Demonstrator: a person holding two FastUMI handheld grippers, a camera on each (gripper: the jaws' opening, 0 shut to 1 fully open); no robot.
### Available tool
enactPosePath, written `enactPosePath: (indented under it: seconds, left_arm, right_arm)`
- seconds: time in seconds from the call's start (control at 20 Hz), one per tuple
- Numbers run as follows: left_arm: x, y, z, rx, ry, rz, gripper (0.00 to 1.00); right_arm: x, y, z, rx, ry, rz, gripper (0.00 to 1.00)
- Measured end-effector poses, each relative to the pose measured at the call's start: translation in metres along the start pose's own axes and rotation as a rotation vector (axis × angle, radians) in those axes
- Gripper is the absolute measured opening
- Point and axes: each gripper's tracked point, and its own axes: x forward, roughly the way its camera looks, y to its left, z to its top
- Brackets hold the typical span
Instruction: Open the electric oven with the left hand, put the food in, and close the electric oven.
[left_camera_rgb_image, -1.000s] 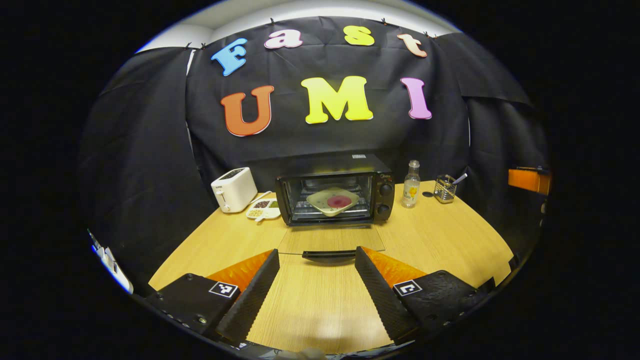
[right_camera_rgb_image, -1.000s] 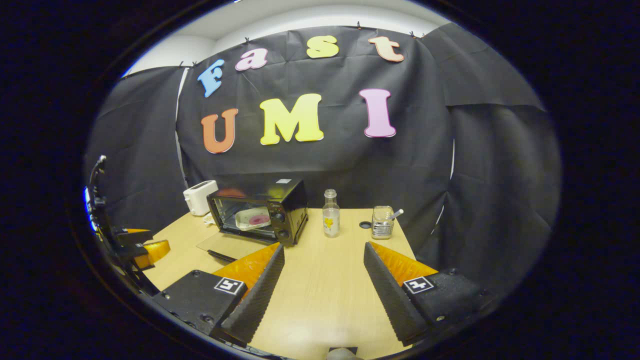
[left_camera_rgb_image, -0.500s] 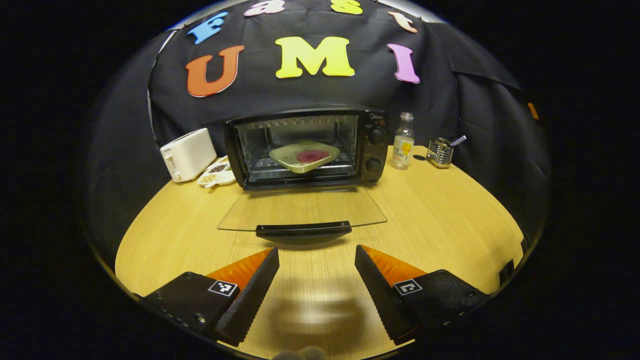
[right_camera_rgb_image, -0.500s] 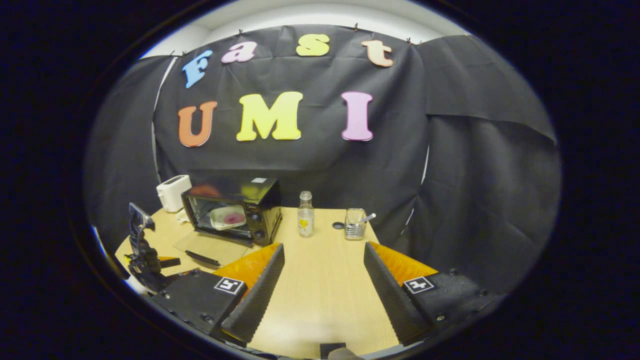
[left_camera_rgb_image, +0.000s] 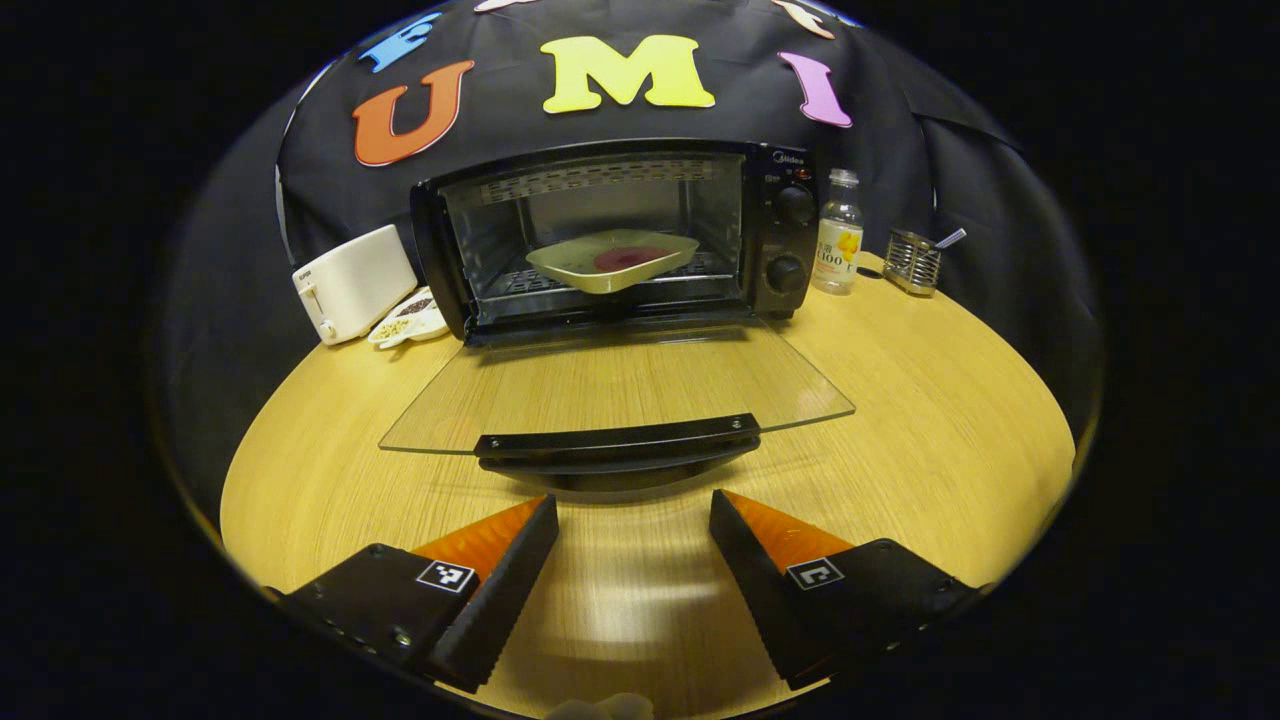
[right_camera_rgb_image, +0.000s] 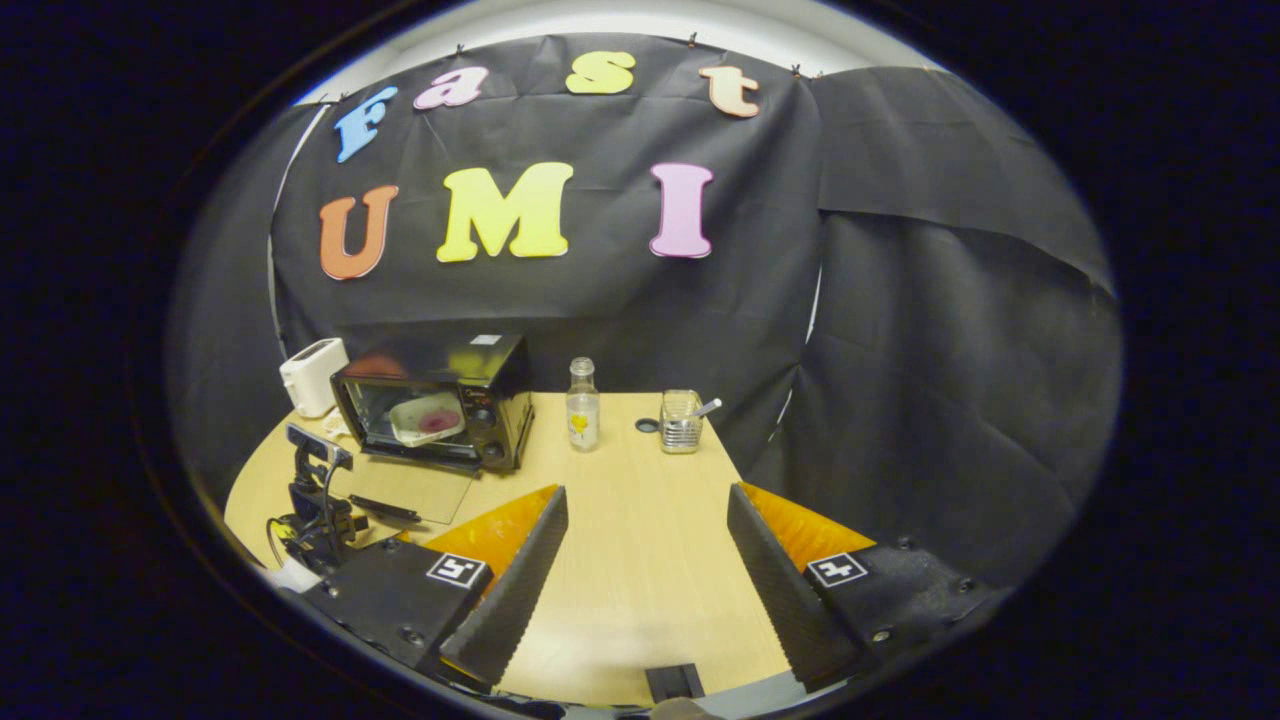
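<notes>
The black electric oven (left_camera_rgb_image: 610, 235) stands at the back of the wooden table (left_camera_rgb_image: 950, 400), its glass door (left_camera_rgb_image: 615, 385) folded down flat. On the rack inside rests a pale plate (left_camera_rgb_image: 612, 260) with a dark red patch of food. My left gripper (left_camera_rgb_image: 632, 515) is open, just in front of the door's black handle (left_camera_rgb_image: 615, 445) and a little below it. In the right gripper view the oven (right_camera_rgb_image: 435, 400) sits far left, with the left gripper (right_camera_rgb_image: 318, 500) before its door. My right gripper (right_camera_rgb_image: 648, 505) hangs open over the table, holding nothing.
A white toaster (left_camera_rgb_image: 350, 282) and a small white dish of grains (left_camera_rgb_image: 410, 318) sit left of the oven. To its right stand a clear bottle (left_camera_rgb_image: 838, 232) and a wire holder with a utensil (left_camera_rgb_image: 912, 260). Black cloth closes the booth all round.
My left gripper has dropped lower and moved in toward the oven, so the door handle now lies just ahead of its fingertips. The right gripper has drifted back and to the right.
</notes>
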Motion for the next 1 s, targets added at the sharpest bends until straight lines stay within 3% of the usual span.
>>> enactPosePath:
  seconds: [0.7, 1.0]
  left_arm:
    - [-0.008, -0.002, 0.028, -0.073, -0.026, -0.025, 0.98]
    - [-0.016, 0.009, 0.055, -0.031, -0.072, -0.009, 0.98]
  right_arm:
    - [-0.006, 0.006, -0.003, 0.034, 0.001, -0.002, 1.0]
    - [-0.007, 0.012, -0.013, 0.089, 0.006, 0.01, 1.0]
